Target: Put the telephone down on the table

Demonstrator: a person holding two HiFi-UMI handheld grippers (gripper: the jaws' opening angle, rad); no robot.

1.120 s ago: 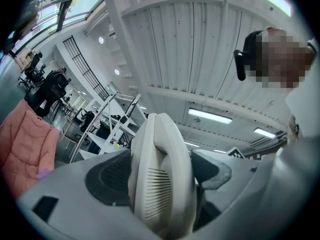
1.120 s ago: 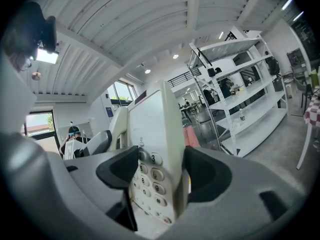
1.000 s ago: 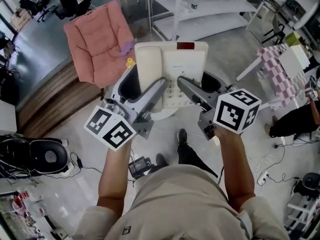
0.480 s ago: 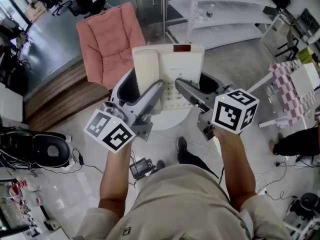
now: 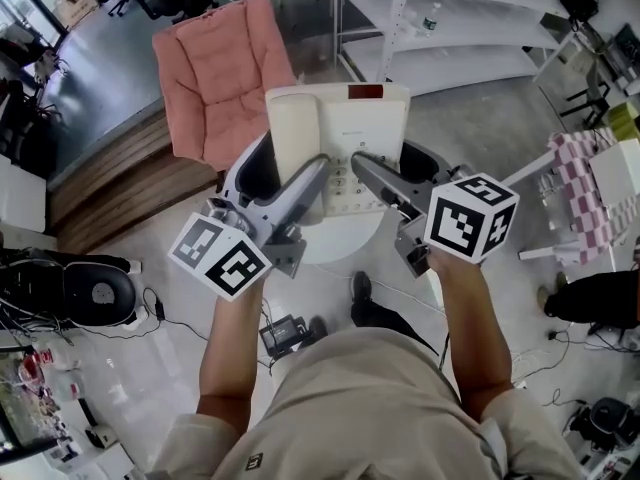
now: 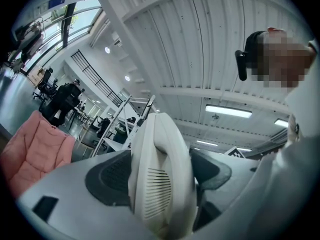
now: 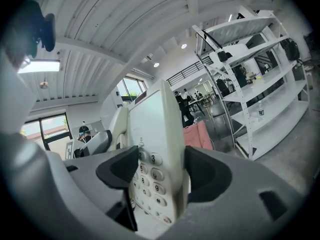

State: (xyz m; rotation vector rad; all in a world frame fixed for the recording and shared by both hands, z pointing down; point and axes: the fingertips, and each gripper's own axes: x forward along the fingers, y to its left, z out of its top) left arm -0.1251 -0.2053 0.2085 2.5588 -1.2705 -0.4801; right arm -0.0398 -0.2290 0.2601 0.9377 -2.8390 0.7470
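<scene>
1. Telephone [image 5: 340,138]: white desk set, carried flat and face-up clear of the floor, over a round white surface [image 5: 345,246] that I take for the table. Not yet set down. I judge the two-sided hold keeps it level and the handset [image 5: 295,133] seated.
2. Left gripper [image 6: 161,175]: pads clamped on the handset edge.
3. Right gripper [image 7: 162,170]: pads clamped across the keypad [image 7: 152,179] side.
4. Shelving [image 5: 450,28]: white and open, mostly bare as far as I can see.
5. Bottle [image 5: 430,15]: stands on one shelf.
</scene>
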